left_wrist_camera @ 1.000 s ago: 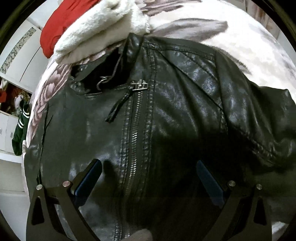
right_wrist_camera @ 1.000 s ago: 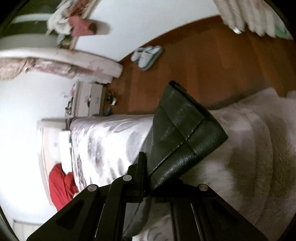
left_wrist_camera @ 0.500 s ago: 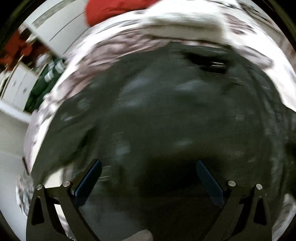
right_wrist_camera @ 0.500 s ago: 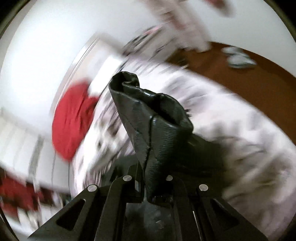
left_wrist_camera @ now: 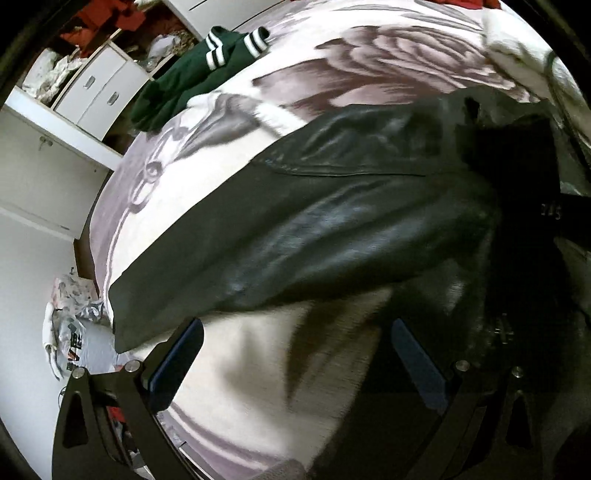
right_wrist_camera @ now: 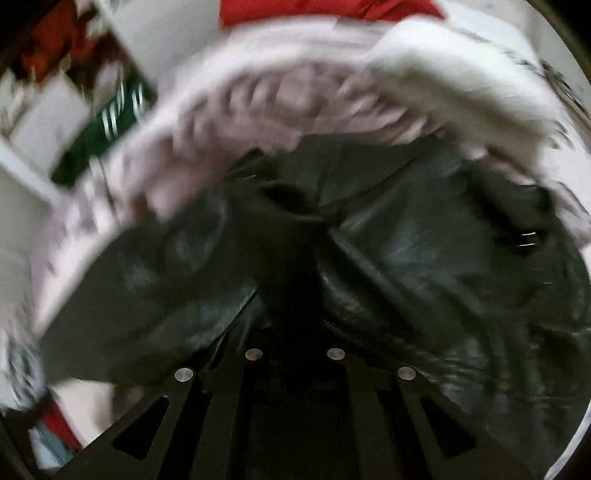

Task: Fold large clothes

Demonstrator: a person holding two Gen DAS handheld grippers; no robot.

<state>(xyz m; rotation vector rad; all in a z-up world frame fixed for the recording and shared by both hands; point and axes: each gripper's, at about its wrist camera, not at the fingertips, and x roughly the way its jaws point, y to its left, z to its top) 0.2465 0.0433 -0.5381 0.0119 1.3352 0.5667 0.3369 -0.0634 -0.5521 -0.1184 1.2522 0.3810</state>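
- A black leather jacket (left_wrist_camera: pixel 332 229) is spread on a bed covered by a blanket (left_wrist_camera: pixel 388 66) printed with large grey-mauve flowers.
- In the left wrist view, one sleeve of the jacket is laid slantwise across the picture, from the cuff at the lower left up to the body of the jacket at the right.
- The left gripper (left_wrist_camera: pixel 295 365) is pointed steeply down over the blanket, just below that sleeve; its two fingers are spread wide and nothing is held between them.
- The left finger (left_wrist_camera: pixel 177 362) is seen just under the cuff end of the sleeve; the right finger (left_wrist_camera: pixel 417 365) is seen against the dark body of the jacket. Contact with the leather cannot be told.
- A metal zip pull (left_wrist_camera: pixel 504 328) is visible on the jacket, just beyond the right finger.
- In the right wrist view, which is blurred, the jacket (right_wrist_camera: pixel 424 258) fills the lower half of the picture directly ahead of the right gripper (right_wrist_camera: pixel 295 343).
- The fingers of the right gripper are drawn almost together and are just parting; dark folded leather lies right at their tips, but whether any is pinched between them cannot be told.
- A white fleecy garment (right_wrist_camera: pixel 461 85) lies on the blanket beyond the jacket collar, with a red cloth (right_wrist_camera: pixel 325 11) behind it.
- A green garment with white-striped cuffs (left_wrist_camera: pixel 199 74) hangs at the far edge of the bed, near white cupboards (left_wrist_camera: pixel 99 96).
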